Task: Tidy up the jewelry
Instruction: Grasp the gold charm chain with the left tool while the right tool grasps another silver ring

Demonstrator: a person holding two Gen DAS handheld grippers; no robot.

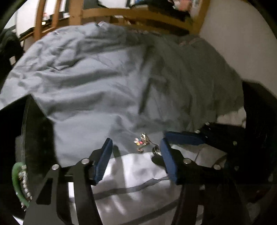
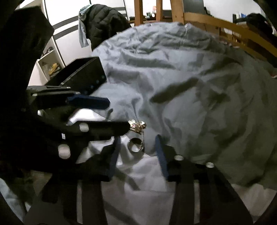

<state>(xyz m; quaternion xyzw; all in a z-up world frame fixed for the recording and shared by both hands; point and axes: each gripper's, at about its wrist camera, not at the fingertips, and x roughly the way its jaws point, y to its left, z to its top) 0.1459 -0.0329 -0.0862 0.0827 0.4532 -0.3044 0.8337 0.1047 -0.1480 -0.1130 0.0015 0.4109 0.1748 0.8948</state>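
A small jewelry cluster with coloured stones (image 1: 141,141) lies on the bed at the edge of the grey duvet (image 1: 103,86). A silver ring (image 2: 135,145) lies beside it on the white sheet, with the sparkly cluster (image 2: 137,127) just above it. My left gripper (image 1: 136,147) is open, its jaws on either side of the cluster. My right gripper (image 2: 138,143) is open around the ring. The right gripper's blue fingers (image 1: 183,137) show at the right of the left wrist view. A black jewelry box (image 1: 32,138) at the left holds a green bangle (image 1: 16,183).
The black box (image 2: 81,76) also shows in the right wrist view, behind the left gripper's fingers (image 2: 90,102). A wooden bed frame (image 1: 121,15) runs along the far side. A dark jacket (image 2: 103,22) hangs beyond the bed, by a white shelf (image 2: 50,64).
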